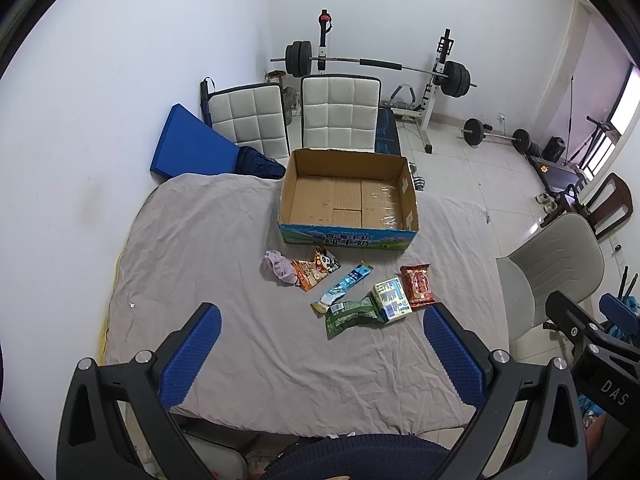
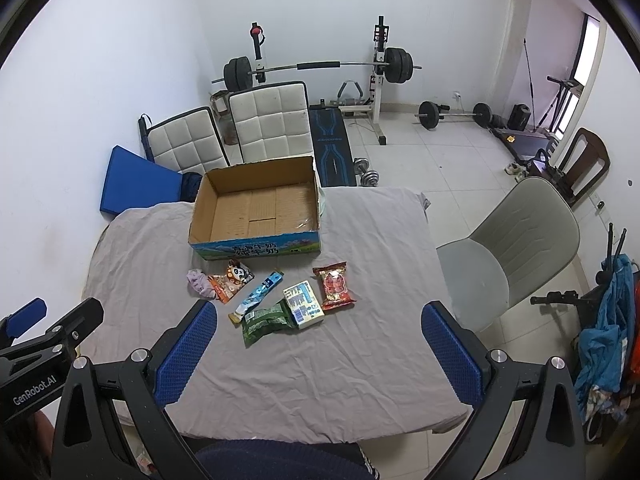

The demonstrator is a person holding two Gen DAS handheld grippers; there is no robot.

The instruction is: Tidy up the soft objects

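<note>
An empty open cardboard box point(image 1: 347, 200) point(image 2: 258, 208) stands at the far side of a table covered with a grey cloth point(image 1: 240, 340) point(image 2: 340, 360). In front of it lie a crumpled lilac cloth point(image 1: 277, 265) point(image 2: 198, 281), an orange panda snack bag point(image 1: 316, 269) point(image 2: 232, 280), a long blue packet point(image 1: 344, 286) point(image 2: 260, 292), a green bag point(image 1: 350, 316) point(image 2: 266, 320), a white carton point(image 1: 392, 299) point(image 2: 303, 303) and a red packet point(image 1: 418, 285) point(image 2: 334, 286). My left gripper point(image 1: 322, 320) and right gripper point(image 2: 320, 320) are both open and empty, held above the table's near part.
Two white padded chairs point(image 1: 340, 112) point(image 2: 272, 120) and a blue mat point(image 1: 192, 144) stand behind the table. A grey chair point(image 1: 556, 268) point(image 2: 512, 248) stands at the right. A barbell rack point(image 1: 380, 64) and loose weights lie on the tiled floor beyond.
</note>
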